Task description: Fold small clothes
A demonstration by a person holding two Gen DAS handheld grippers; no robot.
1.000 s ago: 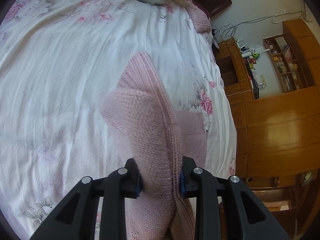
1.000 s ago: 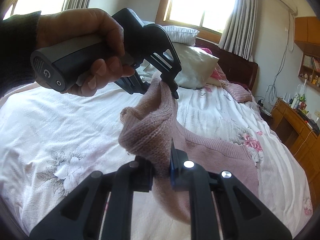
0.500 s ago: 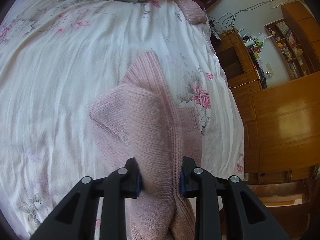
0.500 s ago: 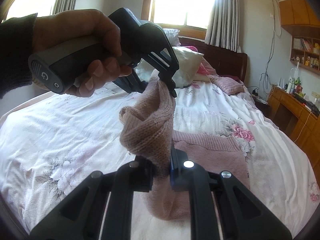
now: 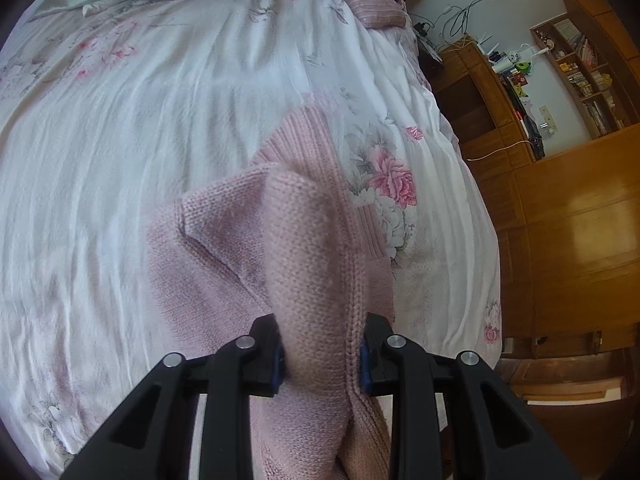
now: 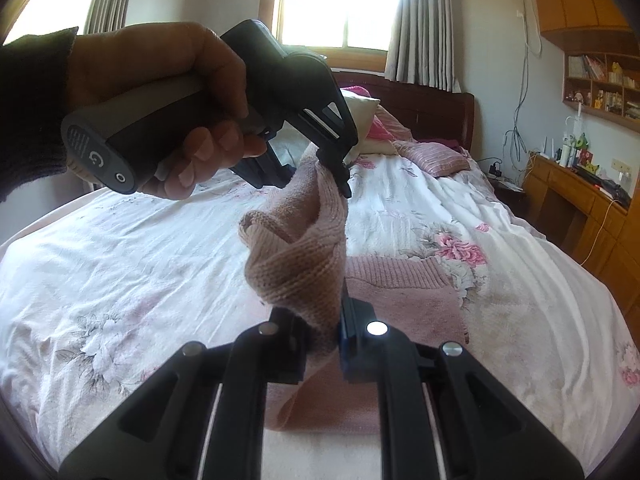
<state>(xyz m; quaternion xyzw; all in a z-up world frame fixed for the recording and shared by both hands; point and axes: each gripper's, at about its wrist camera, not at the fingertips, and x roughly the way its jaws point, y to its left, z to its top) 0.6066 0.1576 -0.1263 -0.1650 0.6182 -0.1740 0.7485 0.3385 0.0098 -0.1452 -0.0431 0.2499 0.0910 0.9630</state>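
Note:
A pink knitted sweater (image 5: 312, 248) lies partly on the floral bed sheet, one edge lifted by both grippers. My left gripper (image 5: 322, 354) is shut on a thick bunch of the knit. In the right wrist view the left gripper (image 6: 334, 172) hangs above the bed in a person's hand (image 6: 160, 104), with the sweater (image 6: 304, 256) draped between it and my right gripper (image 6: 326, 338), which is also shut on the knit. The ribbed hem (image 6: 394, 272) rests flat on the bed.
The bed (image 5: 120, 160) has a white floral sheet, with pillows (image 6: 432, 154) by the dark headboard (image 6: 420, 100). Wooden cabinets and a desk (image 6: 576, 184) with cables stand along the right side. Curtained windows (image 6: 336, 4) are behind the bed.
Both grippers have carried the held sweater edge over the garment and toward the bed's foot. More of the sweater body now lies flat under the lifted fold.

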